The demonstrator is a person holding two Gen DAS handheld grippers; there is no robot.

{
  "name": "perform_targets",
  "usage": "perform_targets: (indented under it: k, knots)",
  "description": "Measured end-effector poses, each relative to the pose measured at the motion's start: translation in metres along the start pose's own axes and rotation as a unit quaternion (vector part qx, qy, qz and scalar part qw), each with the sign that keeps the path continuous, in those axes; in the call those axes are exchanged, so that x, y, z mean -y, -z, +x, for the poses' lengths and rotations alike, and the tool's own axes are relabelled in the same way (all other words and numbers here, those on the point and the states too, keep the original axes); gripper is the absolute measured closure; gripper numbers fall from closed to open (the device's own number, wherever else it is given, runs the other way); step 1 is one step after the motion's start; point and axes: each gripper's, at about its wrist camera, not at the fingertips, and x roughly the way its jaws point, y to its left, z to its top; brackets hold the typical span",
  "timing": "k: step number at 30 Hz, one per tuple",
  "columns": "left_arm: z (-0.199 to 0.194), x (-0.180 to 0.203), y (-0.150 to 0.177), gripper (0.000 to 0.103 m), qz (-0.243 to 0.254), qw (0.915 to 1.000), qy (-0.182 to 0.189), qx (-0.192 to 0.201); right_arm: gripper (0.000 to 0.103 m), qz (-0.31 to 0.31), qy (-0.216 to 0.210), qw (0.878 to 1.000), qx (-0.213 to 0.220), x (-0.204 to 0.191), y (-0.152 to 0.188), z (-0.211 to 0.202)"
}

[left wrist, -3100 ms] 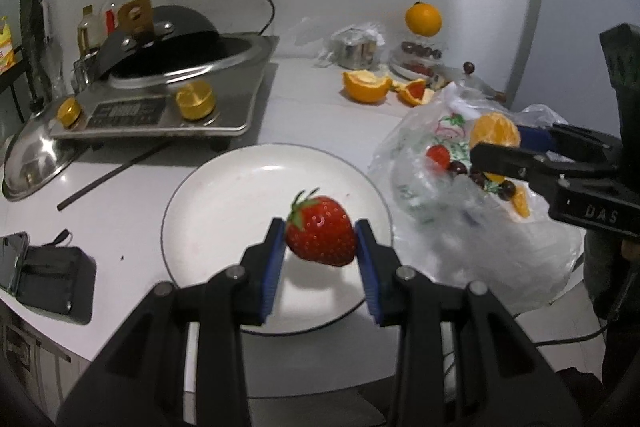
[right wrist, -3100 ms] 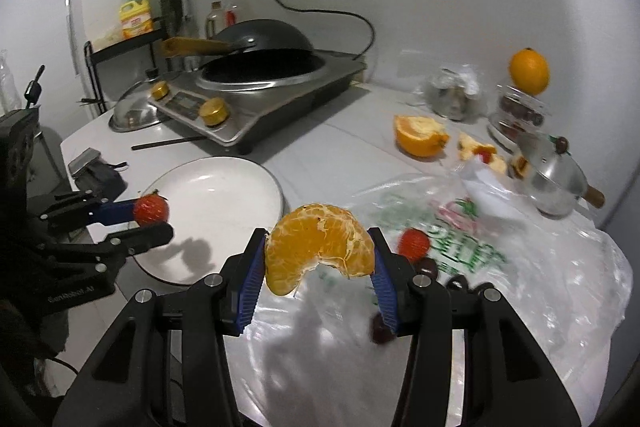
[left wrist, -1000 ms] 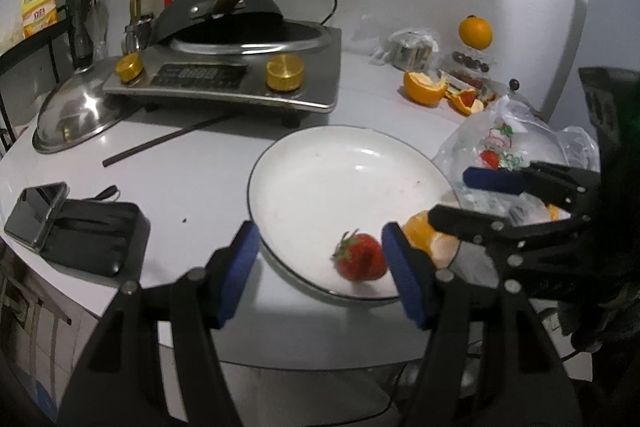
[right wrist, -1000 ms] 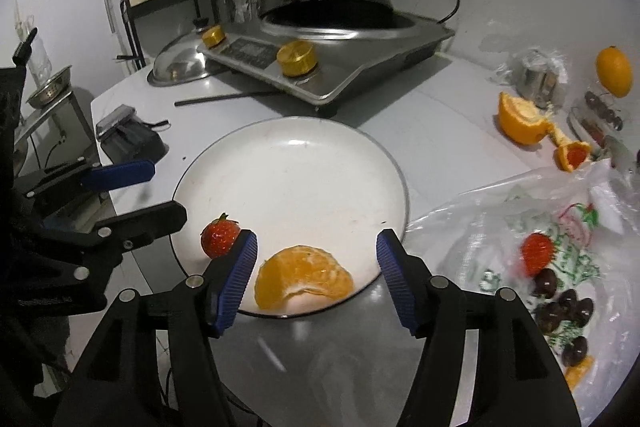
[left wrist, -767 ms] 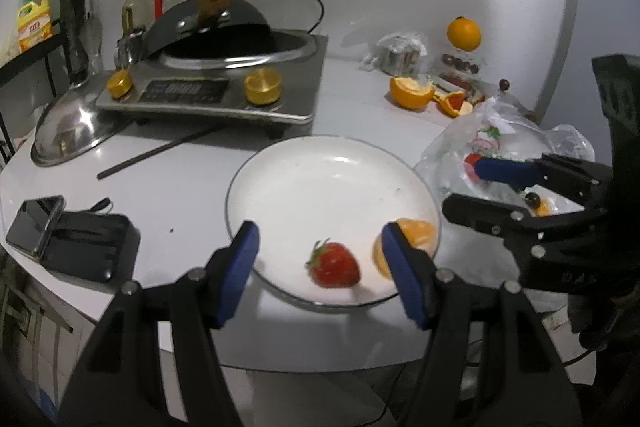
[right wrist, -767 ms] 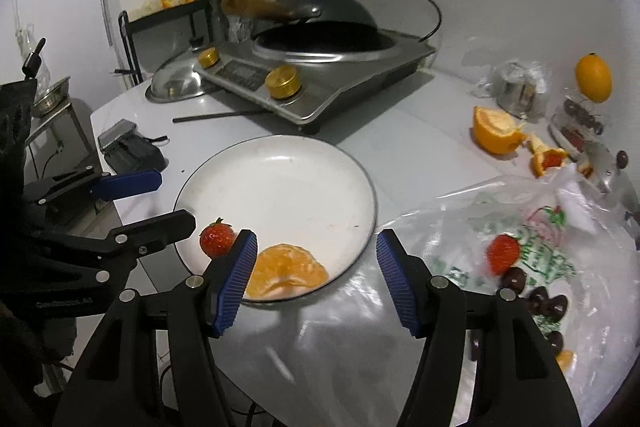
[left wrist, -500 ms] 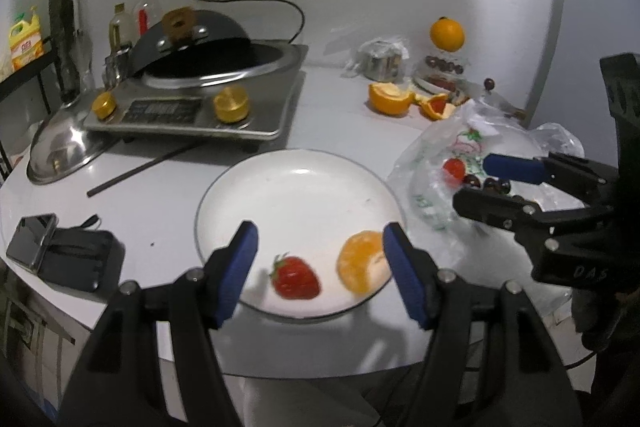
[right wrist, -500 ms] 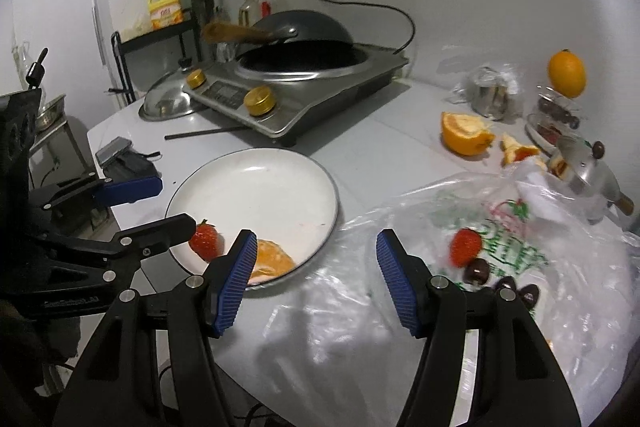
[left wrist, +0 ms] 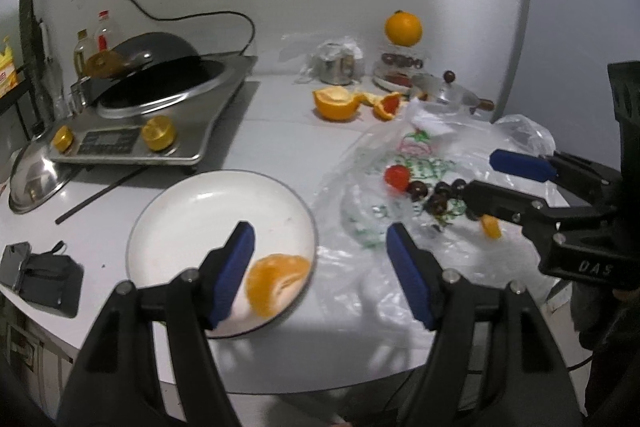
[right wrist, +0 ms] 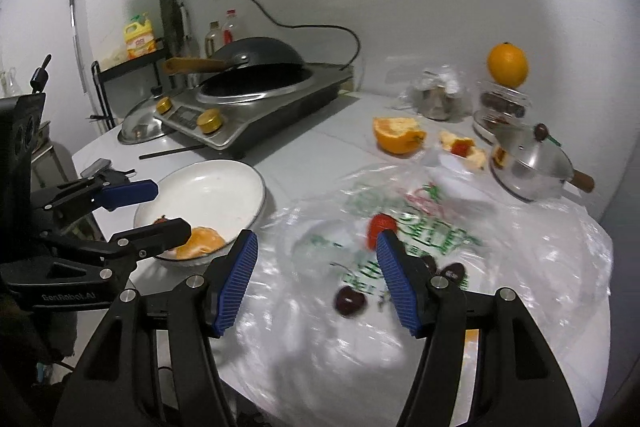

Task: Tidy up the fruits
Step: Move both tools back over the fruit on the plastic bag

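Here we are counting one white plate (left wrist: 192, 203) on the worktop (left wrist: 272, 143), carrying one peeled orange half (left wrist: 276, 283) and one strawberry (right wrist: 162, 219) mostly hidden behind a finger. On the plastic bag (right wrist: 440, 251) one more strawberry (right wrist: 382, 225) and several dark cherries (right wrist: 350, 301) are lying. We are holding the left gripper (left wrist: 320, 267) with its fingers wide and empty, having just been opening; the orange half is lying beneath, nearer the left finger. The right gripper (right wrist: 316, 279) is hovering wide and empty over the bag, the bag's strawberry showing just above its right finger, the cherries beside it.
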Motion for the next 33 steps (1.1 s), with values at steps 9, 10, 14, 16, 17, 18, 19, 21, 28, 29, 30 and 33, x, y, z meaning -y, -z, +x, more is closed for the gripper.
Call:
perform_targets:
  k: [9,10,14,16,17,18,19,21,28,29,30,33]
  knots:
    - [0.008,0.036,-0.005,0.033,0.023,0.9997,0.010,-0.007,0.038,0.026,0.012,1.000,0.005,0.037,0.016,-0.012]
    - [0.010,0.039,-0.005,0.033,0.026,0.9996,0.012,-0.008,0.038,0.029,0.014,0.999,0.005,0.041,0.018,-0.013]
    - [0.014,0.053,-0.007,0.033,0.035,0.9992,0.017,-0.012,0.039,0.037,0.020,0.999,0.003,0.054,0.025,-0.015]
    - [0.016,0.059,-0.007,0.033,0.040,0.9989,0.019,-0.015,0.039,0.041,0.023,0.999,0.001,0.061,0.029,-0.015]
    - [0.017,0.063,-0.008,0.033,0.043,0.9988,0.020,-0.016,0.040,0.043,0.024,0.999,-0.002,0.063,0.032,-0.014]
    - [0.018,0.066,-0.008,0.033,0.045,0.9986,0.021,-0.017,0.043,0.044,0.025,0.999,-0.003,0.065,0.034,-0.014]
    - [0.019,0.069,-0.008,0.033,0.047,0.9985,0.023,-0.018,0.044,0.046,0.027,0.999,-0.005,0.068,0.036,-0.013]
    - [0.023,0.075,-0.009,0.033,0.053,0.9981,0.024,-0.021,0.046,0.049,0.030,0.998,-0.010,0.074,0.040,-0.011]
    - [0.034,0.096,-0.007,0.033,0.072,0.9965,0.034,-0.028,0.052,0.072,0.036,0.996,-0.040,0.095,0.063,0.000]
    - [0.035,0.098,-0.007,0.033,0.074,0.9963,0.035,-0.028,0.052,0.077,0.035,0.995,-0.047,0.098,0.068,0.003]
    - [0.037,0.101,-0.006,0.033,0.075,0.9961,0.036,-0.028,0.052,0.081,0.033,0.995,-0.052,0.100,0.071,0.005]
    - [0.042,0.105,-0.006,0.033,0.078,0.9957,0.038,-0.031,0.052,0.092,0.022,0.993,-0.066,0.107,0.081,0.012]
